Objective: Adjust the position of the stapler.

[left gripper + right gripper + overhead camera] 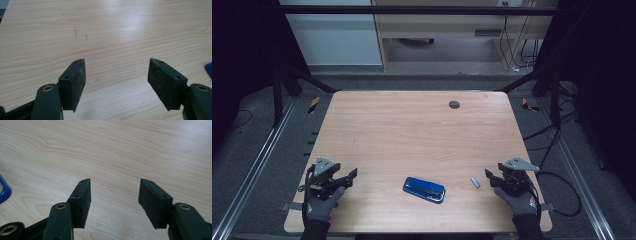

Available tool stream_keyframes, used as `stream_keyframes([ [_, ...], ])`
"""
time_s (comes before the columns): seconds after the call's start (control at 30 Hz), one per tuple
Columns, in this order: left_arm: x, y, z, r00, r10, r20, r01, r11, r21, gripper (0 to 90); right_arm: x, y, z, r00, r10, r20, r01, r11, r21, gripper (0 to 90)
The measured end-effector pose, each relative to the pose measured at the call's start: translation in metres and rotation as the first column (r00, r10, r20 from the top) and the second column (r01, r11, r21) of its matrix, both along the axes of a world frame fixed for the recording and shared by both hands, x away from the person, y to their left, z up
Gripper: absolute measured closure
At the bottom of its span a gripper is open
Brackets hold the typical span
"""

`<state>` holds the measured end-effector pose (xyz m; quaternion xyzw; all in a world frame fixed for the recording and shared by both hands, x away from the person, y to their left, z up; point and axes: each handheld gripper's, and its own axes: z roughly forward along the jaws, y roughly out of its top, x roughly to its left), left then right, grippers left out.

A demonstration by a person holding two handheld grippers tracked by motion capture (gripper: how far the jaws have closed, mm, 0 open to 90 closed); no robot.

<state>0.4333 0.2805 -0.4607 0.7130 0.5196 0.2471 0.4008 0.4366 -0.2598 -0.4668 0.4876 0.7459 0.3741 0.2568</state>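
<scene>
A glossy blue oblong object (424,190), perhaps a stapler, lies flat near the front middle of the wooden table (412,135). A small grey piece (475,182) lies just to its right. My left gripper (350,178) rests at the front left, pointing toward the blue object, and its jaws stand open over bare wood (117,62). The blue object's edge (208,68) peeks in at that view's right. My right gripper (489,178) sits at the front right, open with nothing between its fingers (115,181). The blue object (3,190) shows at the left edge of the right gripper view.
A dark round grommet (454,104) sits in the tabletop near its far edge. Metal rails (257,165) run along both sides of the table, and cables (557,135) trail on the floor to the right. A light cabinet (437,25) stands beyond the table.
</scene>
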Motion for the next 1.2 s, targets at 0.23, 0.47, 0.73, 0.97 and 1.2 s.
stream_keyframes([
  [0.23,0.000,-0.002,-0.001,0.9999,-0.016,-0.006,0.016,0.9991,0.040,32.7,-0.002,0.005,0.005,0.9987,0.039,-0.034,-0.039,0.999,0.002,45.6],
  [0.47,0.004,0.000,-0.004,0.9999,0.000,-0.016,0.000,0.9987,0.051,35.2,-0.001,0.020,0.017,0.9938,0.100,-0.050,-0.100,0.995,0.000,49.4],
  [0.73,0.005,0.000,-0.005,0.9995,0.026,-0.020,-0.024,0.9966,0.078,35.3,-0.001,0.044,0.031,0.9804,0.190,-0.052,-0.192,0.981,-0.025,52.6],
  [0.97,0.005,-0.001,-0.006,0.9994,0.024,-0.024,-0.022,0.9969,0.076,38.3,0.001,0.060,0.048,0.9679,0.247,-0.049,-0.248,0.969,-0.012,54.5],
  [1.2,0.006,0.001,-0.007,0.9992,0.027,-0.029,-0.025,0.9980,0.059,38.6,0.009,0.078,0.061,0.9526,0.296,-0.071,-0.298,0.954,-0.031,54.7],
])
